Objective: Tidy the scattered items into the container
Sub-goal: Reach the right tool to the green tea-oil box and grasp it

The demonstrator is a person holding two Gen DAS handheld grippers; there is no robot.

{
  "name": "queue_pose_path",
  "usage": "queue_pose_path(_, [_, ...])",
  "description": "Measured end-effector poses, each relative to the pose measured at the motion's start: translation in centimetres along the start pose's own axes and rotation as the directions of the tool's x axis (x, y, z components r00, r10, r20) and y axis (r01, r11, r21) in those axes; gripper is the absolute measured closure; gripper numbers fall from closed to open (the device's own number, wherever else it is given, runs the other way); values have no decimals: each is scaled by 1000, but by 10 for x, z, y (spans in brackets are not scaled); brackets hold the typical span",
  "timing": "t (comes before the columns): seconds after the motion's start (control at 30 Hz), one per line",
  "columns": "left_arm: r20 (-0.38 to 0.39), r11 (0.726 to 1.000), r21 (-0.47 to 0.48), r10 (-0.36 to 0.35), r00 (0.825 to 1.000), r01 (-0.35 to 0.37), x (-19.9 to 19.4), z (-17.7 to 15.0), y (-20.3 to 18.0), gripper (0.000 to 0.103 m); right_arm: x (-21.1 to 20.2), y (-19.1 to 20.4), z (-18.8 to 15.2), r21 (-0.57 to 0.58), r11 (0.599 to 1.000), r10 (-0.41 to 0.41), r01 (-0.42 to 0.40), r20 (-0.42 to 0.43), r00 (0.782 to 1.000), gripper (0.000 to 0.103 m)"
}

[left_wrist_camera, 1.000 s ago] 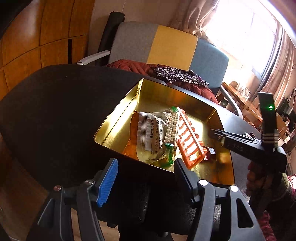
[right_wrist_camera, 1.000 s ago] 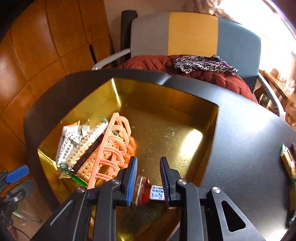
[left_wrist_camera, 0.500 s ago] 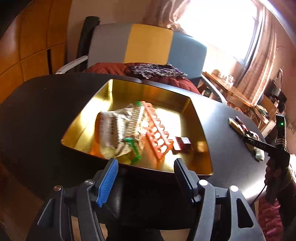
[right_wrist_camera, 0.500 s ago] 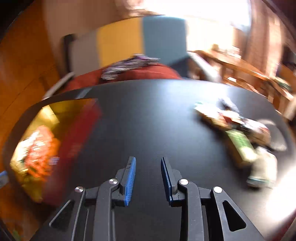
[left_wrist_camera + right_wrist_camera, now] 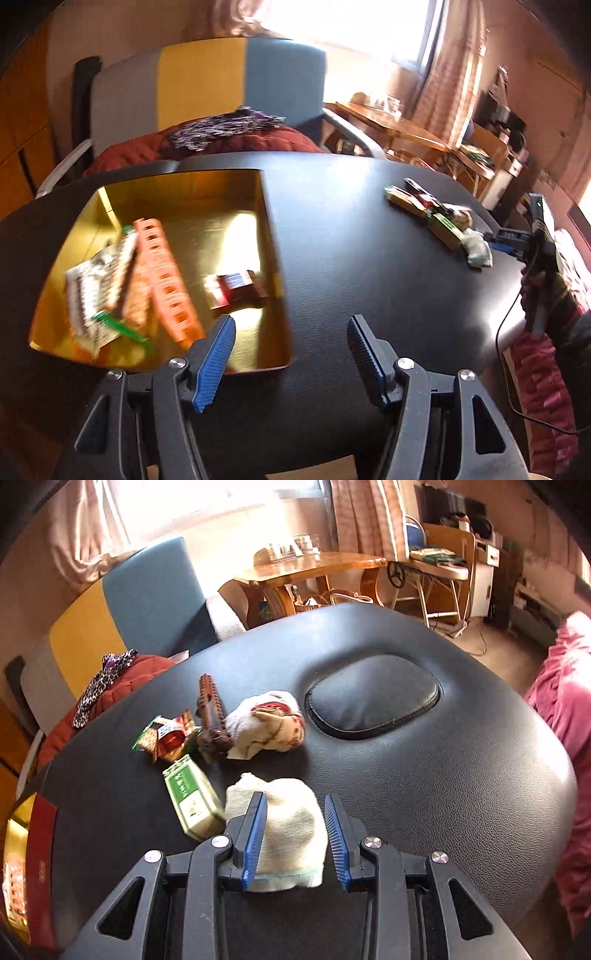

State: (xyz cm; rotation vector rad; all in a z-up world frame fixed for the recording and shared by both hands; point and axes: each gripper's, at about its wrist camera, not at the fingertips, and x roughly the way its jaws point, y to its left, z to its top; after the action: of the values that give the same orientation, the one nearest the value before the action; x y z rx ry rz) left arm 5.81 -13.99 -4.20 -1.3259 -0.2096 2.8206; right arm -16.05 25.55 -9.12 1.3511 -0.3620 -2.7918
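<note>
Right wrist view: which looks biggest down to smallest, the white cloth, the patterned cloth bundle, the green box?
1. White cloth, though it is nearest the camera, which inflates it.
2. Patterned cloth bundle.
3. Green box, clearly smallest.

Both tongs (image 5: 290, 354) (image 5: 295, 836) spread, empty.

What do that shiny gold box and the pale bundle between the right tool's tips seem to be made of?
The gold box looks like thin metal with a brushed, glossy finish: its walls mirror the light and the contents. The pale bundle looks like soft knitted or woven cloth, matte and ribbed; the exact fibre is not visible. The right tool straddles it, open.
</note>
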Motion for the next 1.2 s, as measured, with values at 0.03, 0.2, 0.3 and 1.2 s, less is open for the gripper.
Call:
queue_pose_path(0.03, [-7,1000,19,-12,1000,12,4,3,-9,39,1,-3,2,11,1000,10,-10,-2,1000,69])
queue_pose_path(0.2, [-55,995,75,-65,996,69,23,11,-45,39,10,3,20,-12,998,57,-57,9,998,66])
queue_pose_path(0.3, [-68,991,98,-81,994,87,30,18,-59,39,11,26,30,-90,987,137,-136,-3,991,65])
queue_pose_path(1.2, [-103,997,-51,-70,992,65,38,11,-22,39,14,173,-97,-388,786,365,-482,-338,867,65])
